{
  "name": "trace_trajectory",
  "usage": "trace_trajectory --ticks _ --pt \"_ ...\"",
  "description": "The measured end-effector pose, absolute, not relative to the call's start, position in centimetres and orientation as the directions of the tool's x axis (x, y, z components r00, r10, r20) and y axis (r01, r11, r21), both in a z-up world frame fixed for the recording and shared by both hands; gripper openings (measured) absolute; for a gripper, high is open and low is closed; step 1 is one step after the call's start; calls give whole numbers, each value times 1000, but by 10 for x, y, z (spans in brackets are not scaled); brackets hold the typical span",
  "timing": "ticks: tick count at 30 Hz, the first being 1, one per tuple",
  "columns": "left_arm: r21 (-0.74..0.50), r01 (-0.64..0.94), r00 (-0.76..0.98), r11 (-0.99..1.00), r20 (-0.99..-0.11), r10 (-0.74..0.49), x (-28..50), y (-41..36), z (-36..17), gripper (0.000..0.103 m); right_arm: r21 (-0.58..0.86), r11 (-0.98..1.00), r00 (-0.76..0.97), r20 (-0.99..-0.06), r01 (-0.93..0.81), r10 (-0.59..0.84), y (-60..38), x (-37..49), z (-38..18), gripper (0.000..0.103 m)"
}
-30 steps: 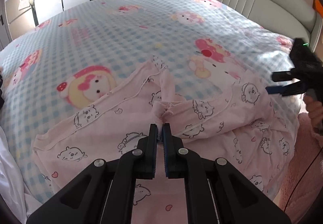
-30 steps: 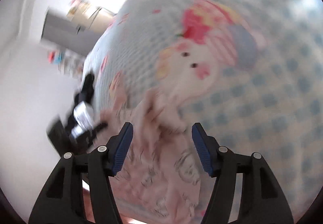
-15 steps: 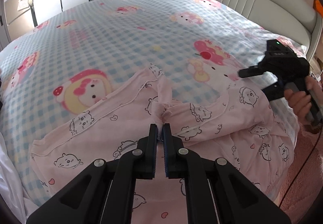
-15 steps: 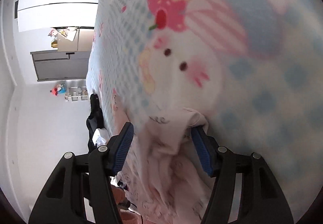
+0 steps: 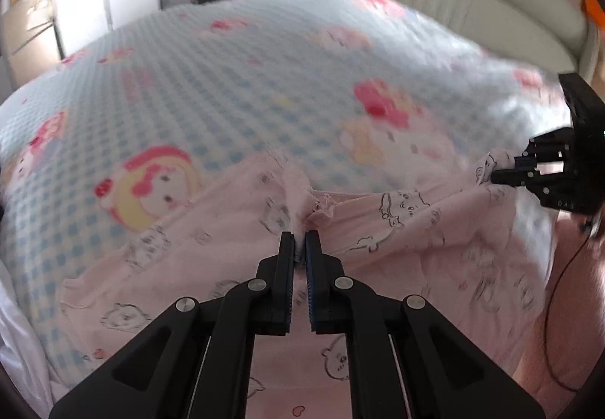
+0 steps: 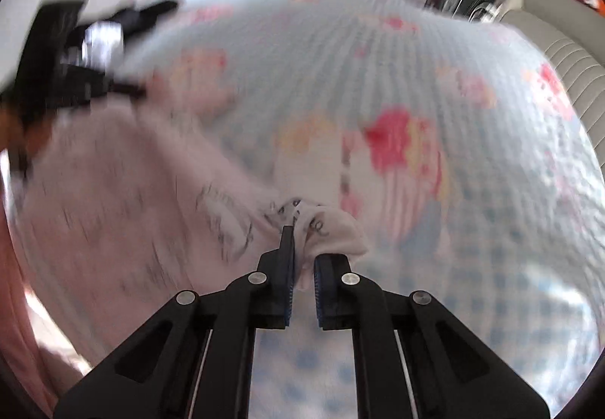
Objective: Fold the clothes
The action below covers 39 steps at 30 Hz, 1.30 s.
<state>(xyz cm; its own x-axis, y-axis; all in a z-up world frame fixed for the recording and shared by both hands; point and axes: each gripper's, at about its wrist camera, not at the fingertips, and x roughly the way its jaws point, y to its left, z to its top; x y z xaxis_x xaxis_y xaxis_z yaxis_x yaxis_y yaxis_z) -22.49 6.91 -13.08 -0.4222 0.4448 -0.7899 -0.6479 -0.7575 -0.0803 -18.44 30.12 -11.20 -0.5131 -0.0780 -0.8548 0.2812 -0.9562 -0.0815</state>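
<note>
garment [image 5: 435, 237] (blurred) in both grippers

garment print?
Pale pink garment with small outlined cartoon bears and tiny hearts; clearest in left wrist view.

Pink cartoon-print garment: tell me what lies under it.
The pink cartoon-print garment lies on a blue checked bedspread with cartoon characters, which shows all around its far edge. Whatever is directly beneath the cloth is covered, so anything else there cannot be seen.
</note>
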Motion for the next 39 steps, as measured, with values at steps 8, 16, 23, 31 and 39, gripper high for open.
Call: trace_trajectory --ticks 8,16,23,31,39 --pt "43 -694 -430 -719 -825 366 -226 106 -141 7 444 -895 -409 -825 -44 -390 382 -207 -157 50" --pt "158 -686 -540 -710 -765 351 -313 178 -86 7 449 -879 -564 -773 -163 -291 419 -245 -125 9" --pt "203 -562 -418 -802 -906 64 -390 230 -179 23 216 -951 -560 -826 -224 -56 426 -295 -122 29" --pt "-19 -416 -604 -909 -742 292 -323 135 -84 55 289 -905 -646 -763 -312 -21 445 -247 -82 57" --pt "12 -259 -636 -966 -755 161 -149 8 -100 42 417 -901 -631 -732 -117 -257 363 -121 -90 58"
